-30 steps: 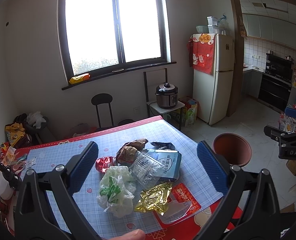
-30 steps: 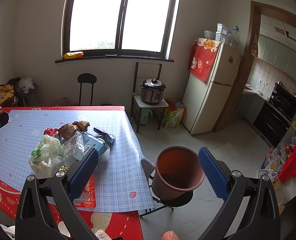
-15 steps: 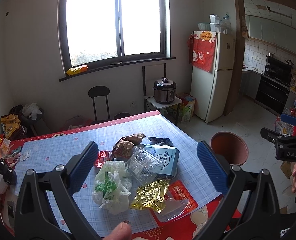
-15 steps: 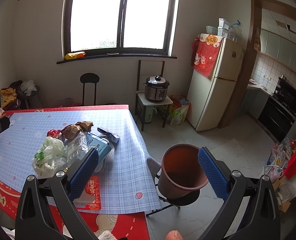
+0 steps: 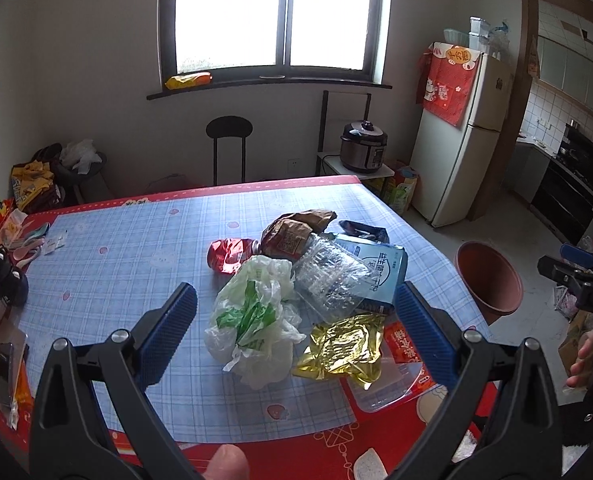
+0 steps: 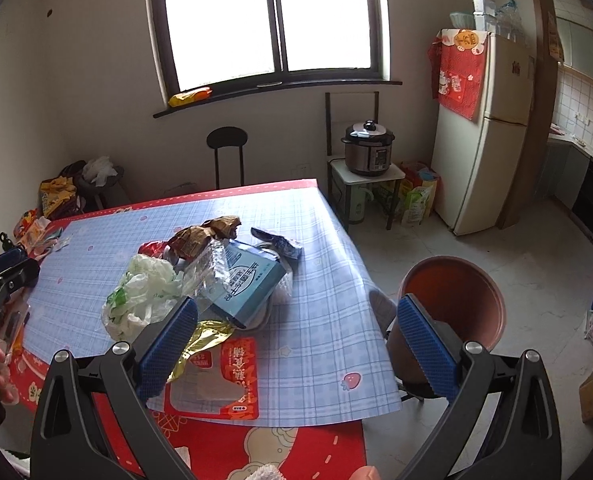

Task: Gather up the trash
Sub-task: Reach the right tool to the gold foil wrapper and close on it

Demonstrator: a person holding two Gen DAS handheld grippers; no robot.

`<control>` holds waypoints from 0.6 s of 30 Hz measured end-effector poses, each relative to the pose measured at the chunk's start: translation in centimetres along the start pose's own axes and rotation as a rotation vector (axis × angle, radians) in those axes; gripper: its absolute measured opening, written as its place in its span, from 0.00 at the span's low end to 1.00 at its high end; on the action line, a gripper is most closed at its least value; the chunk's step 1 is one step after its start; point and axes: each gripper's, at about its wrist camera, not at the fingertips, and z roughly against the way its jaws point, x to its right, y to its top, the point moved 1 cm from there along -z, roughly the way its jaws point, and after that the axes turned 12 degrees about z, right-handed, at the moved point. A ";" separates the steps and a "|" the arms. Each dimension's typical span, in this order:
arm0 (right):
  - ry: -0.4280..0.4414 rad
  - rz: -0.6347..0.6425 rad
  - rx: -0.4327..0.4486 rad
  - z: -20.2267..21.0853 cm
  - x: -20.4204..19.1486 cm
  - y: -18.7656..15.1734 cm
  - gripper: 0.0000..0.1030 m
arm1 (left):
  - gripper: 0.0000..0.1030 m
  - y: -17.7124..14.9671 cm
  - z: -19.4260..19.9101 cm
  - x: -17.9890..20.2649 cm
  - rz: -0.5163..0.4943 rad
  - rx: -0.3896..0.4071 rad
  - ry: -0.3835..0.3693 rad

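The trash lies in one loose heap near the middle of the tabletop (image 5: pixel 108 264), which has a blue checked cloth over a red one. In the heap I can see a white and green plastic bag (image 5: pixel 256 320), a crumpled clear plastic bottle (image 5: pixel 328 276), a light blue carton (image 5: pixel 380 272), a brown paper wrapper (image 5: pixel 296 228), a red crushed wrapper (image 5: pixel 230 254), a gold foil pouch (image 5: pixel 342 346) and a flat red packet (image 6: pixel 220 376) at the near edge. The pieces touch or overlap each other; a small dark wrapper (image 6: pixel 278 242) lies just behind the carton.

The brown bin (image 6: pixel 452 304) stands on the floor, just beside the right edge of the tabletop. What shows of its inside looks empty, so I judge that the collecting has not really started: every piece is on the tabletop and all of them remain to be moved.

The left gripper (image 5: pixel 296 328) hangs above the near side of the heap with its fingers wide apart and nothing between them. The right gripper (image 6: pixel 296 344) is also wide apart and holds nothing; it looks over the corner of the tabletop, between the heap and the bin. Neither gripper touches any trash.
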 end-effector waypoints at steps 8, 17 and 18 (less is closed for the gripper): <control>0.142 0.042 -0.081 -4.7 -4.1 0.2 0.95 | 0.95 -1.7 -1.6 -4.7 0.079 -0.030 0.077; 0.315 0.013 -0.230 -12.5 -9.4 -1.7 0.82 | 0.94 -3.3 -3.1 -10.2 0.152 -0.063 0.114; 0.317 -0.004 -0.256 -13.7 -9.8 -2.1 0.77 | 0.94 -3.4 -3.4 -10.7 0.154 -0.073 0.116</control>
